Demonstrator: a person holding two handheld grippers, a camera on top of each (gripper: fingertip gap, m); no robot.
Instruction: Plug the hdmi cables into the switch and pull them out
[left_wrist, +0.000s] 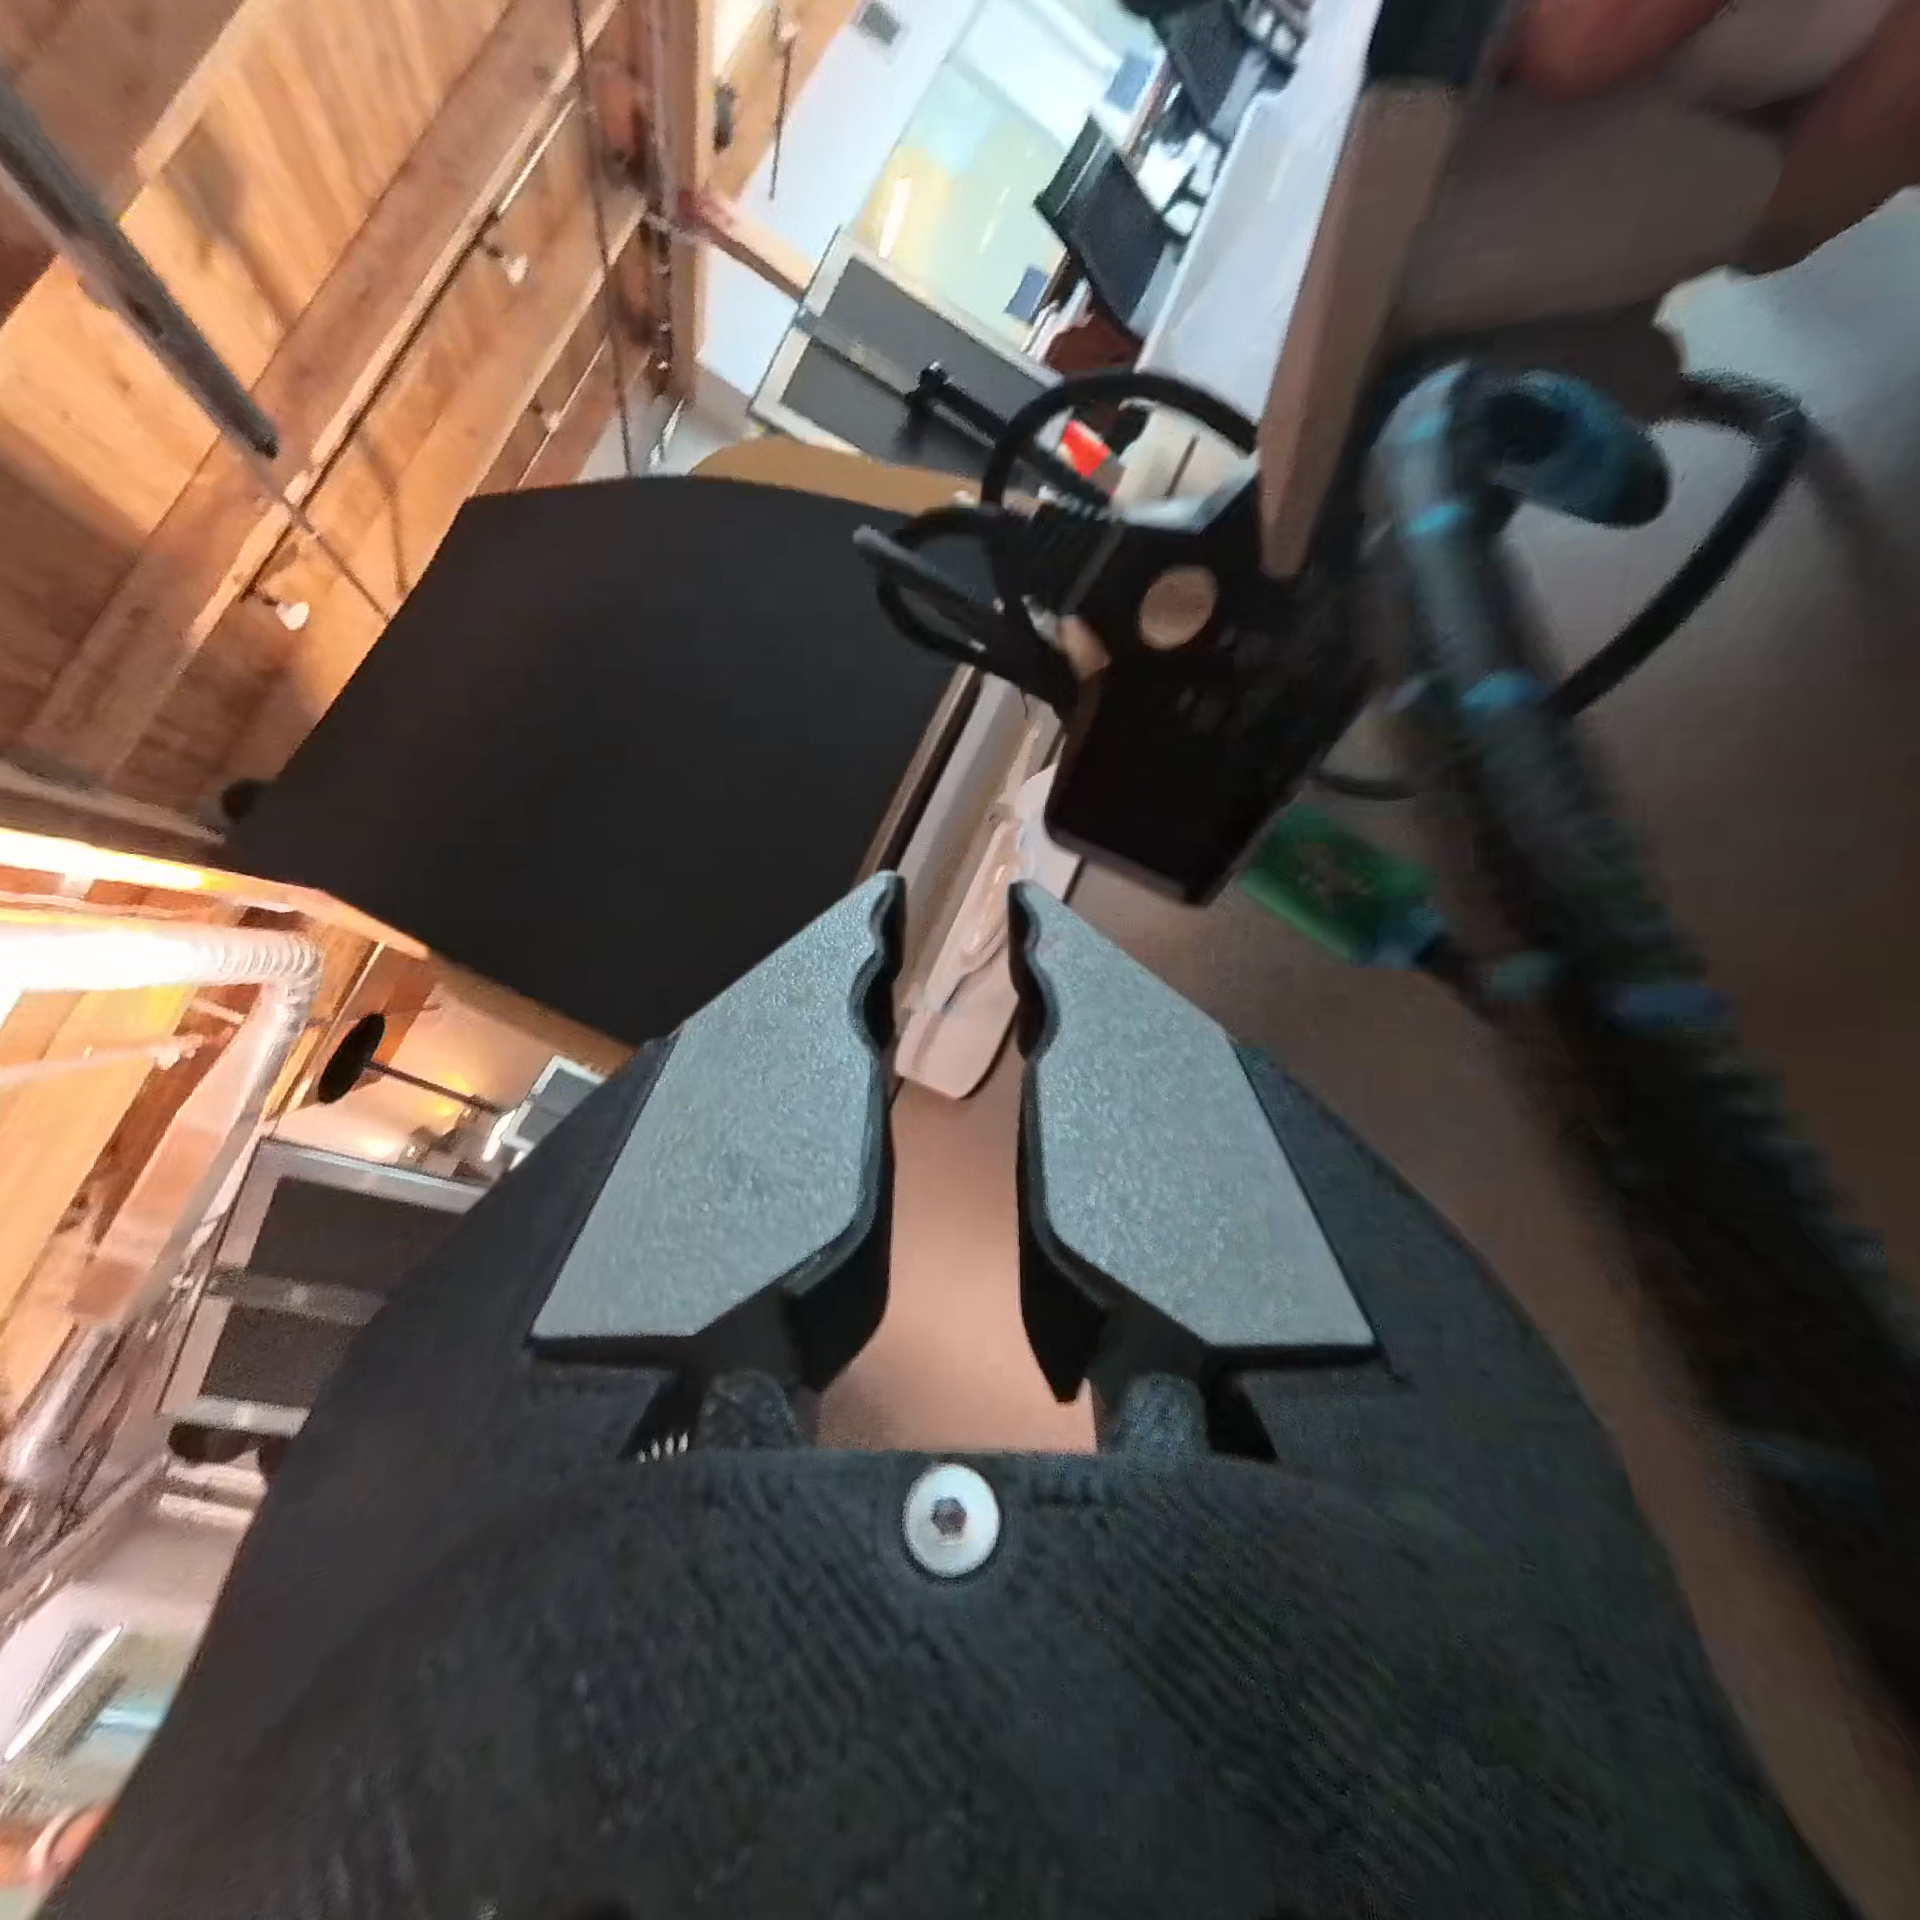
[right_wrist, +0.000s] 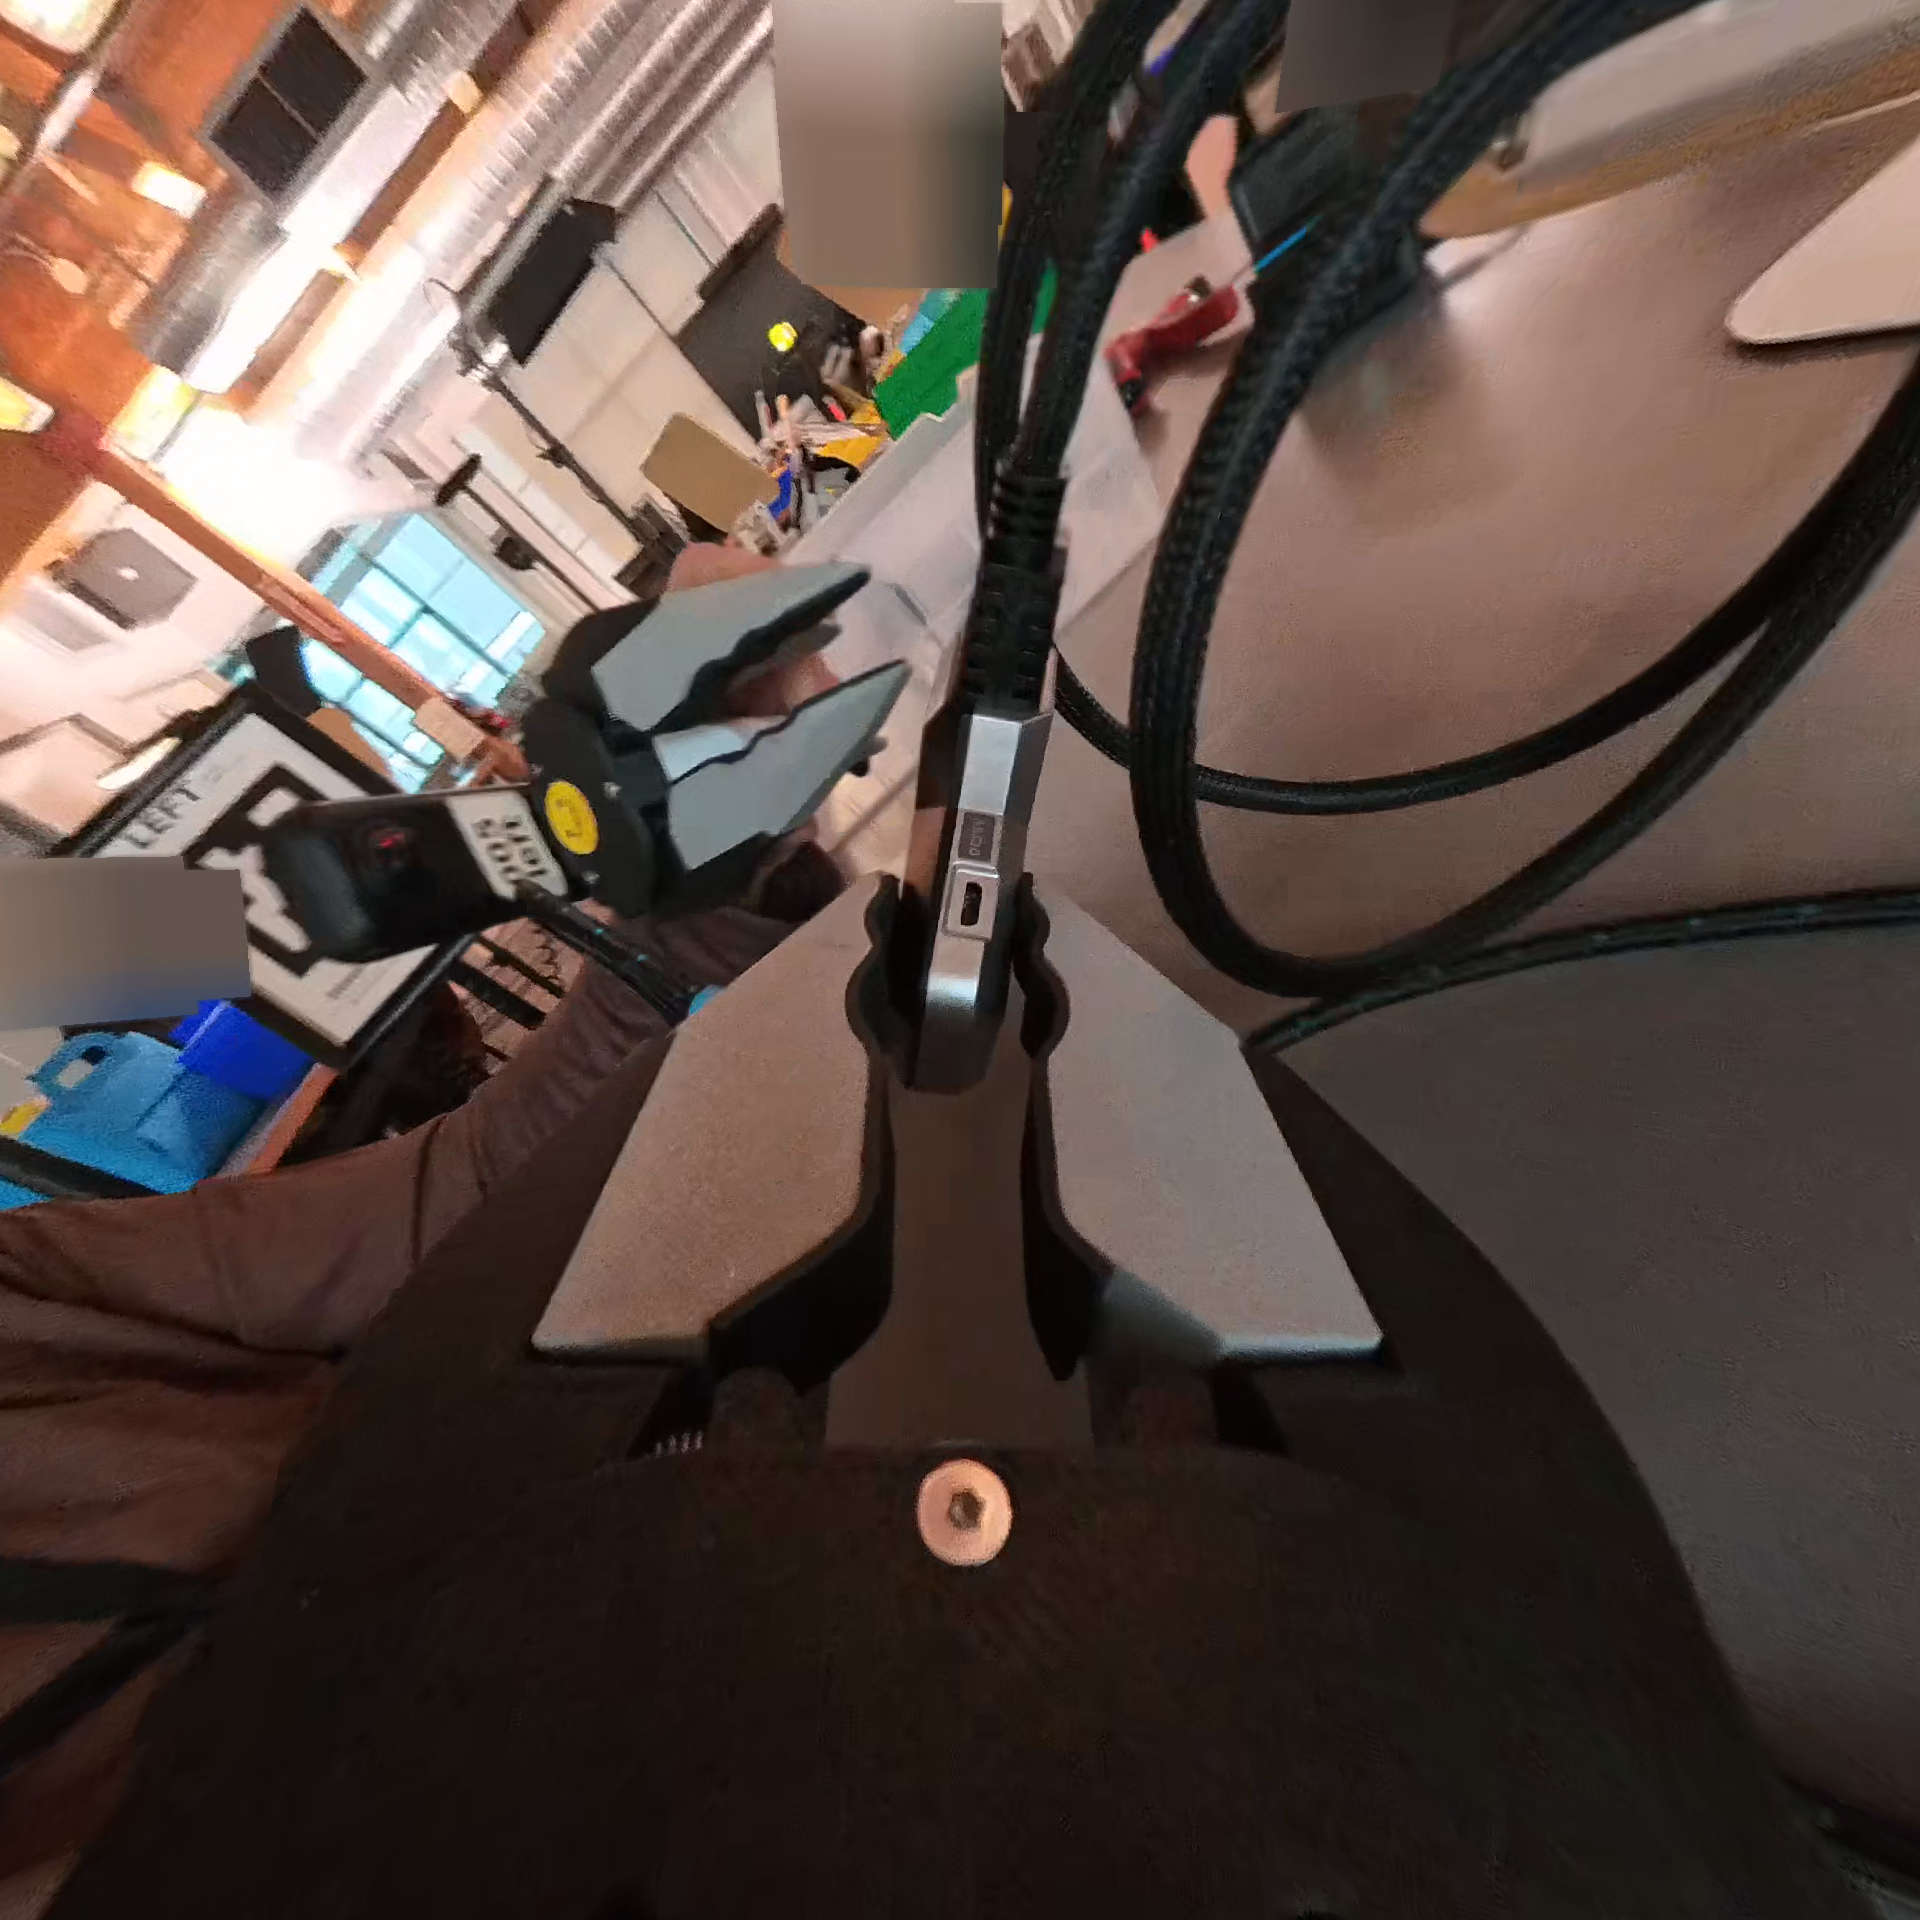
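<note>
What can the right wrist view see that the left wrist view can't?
Only the right wrist view shows the right gripper clamped on the silver switch, a small port on its edge, a black braided cable plugged into its top, and a red tool. Only the left wrist view shows a green circuit board and a black chair back. Both show the brown table and the left gripper, holding nothing.
</note>
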